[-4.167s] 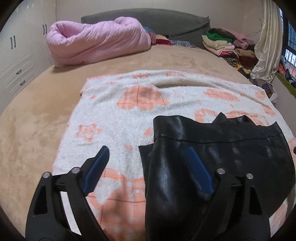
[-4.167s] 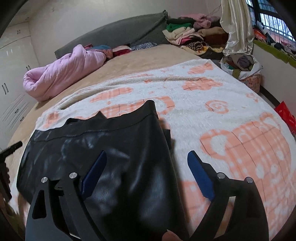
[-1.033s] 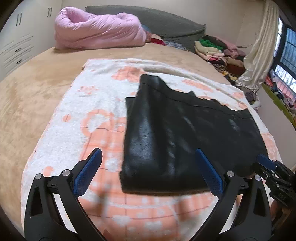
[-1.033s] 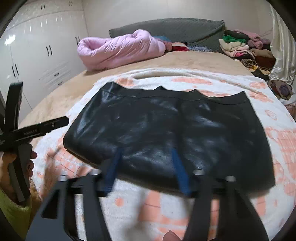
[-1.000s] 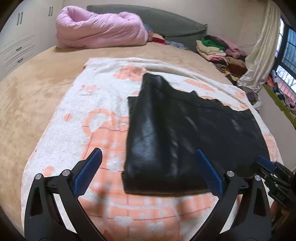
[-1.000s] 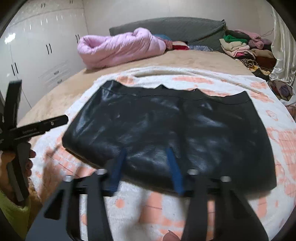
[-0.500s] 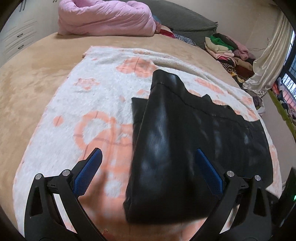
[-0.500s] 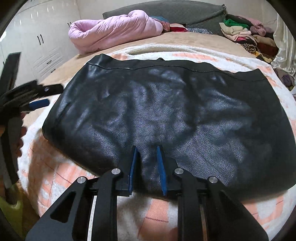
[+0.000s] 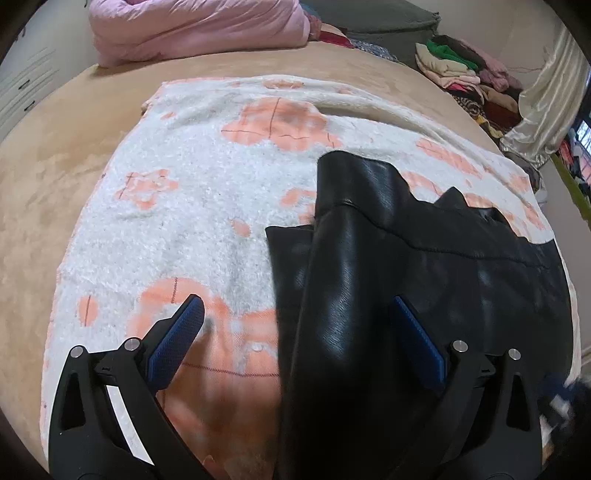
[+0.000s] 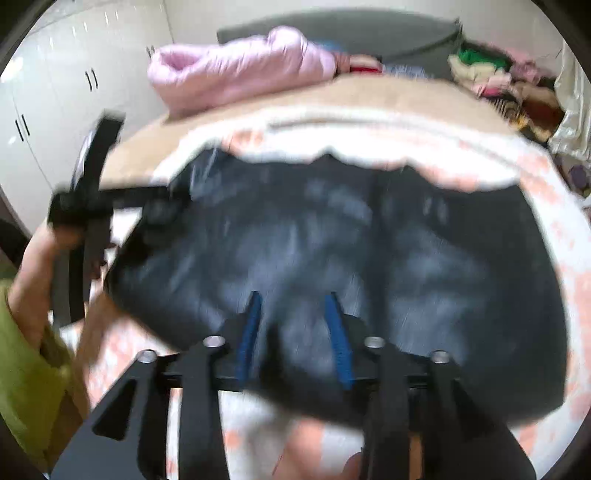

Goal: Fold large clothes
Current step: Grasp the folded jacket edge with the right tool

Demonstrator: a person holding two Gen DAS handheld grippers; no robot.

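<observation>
A black leather garment (image 9: 424,280) lies folded on a white blanket with orange flowers (image 9: 207,192). My left gripper (image 9: 297,321) stands open just above it, its blue pads wide apart over the garment's left edge and touching nothing. The right wrist view is blurred. There my right gripper (image 10: 294,325) is at the garment's (image 10: 424,258) near edge, its jaws opening, with the leather lying between the pads and a gap on each side. The left gripper (image 10: 166,203) shows at the garment's left end, held by a hand with a green sleeve (image 10: 26,350).
The blanket lies on a tan bed (image 9: 44,177). A rolled pink duvet (image 9: 199,29) and a grey headboard (image 9: 369,18) are at the far end, and piled clothes (image 9: 465,74) at the far right. White wardrobes (image 10: 55,110) stand to the left.
My left gripper has come closer and lower over the garment's left edge, still open. The right gripper's jaws narrowed at the near edge, then widened again, and its view has pulled back a little.
</observation>
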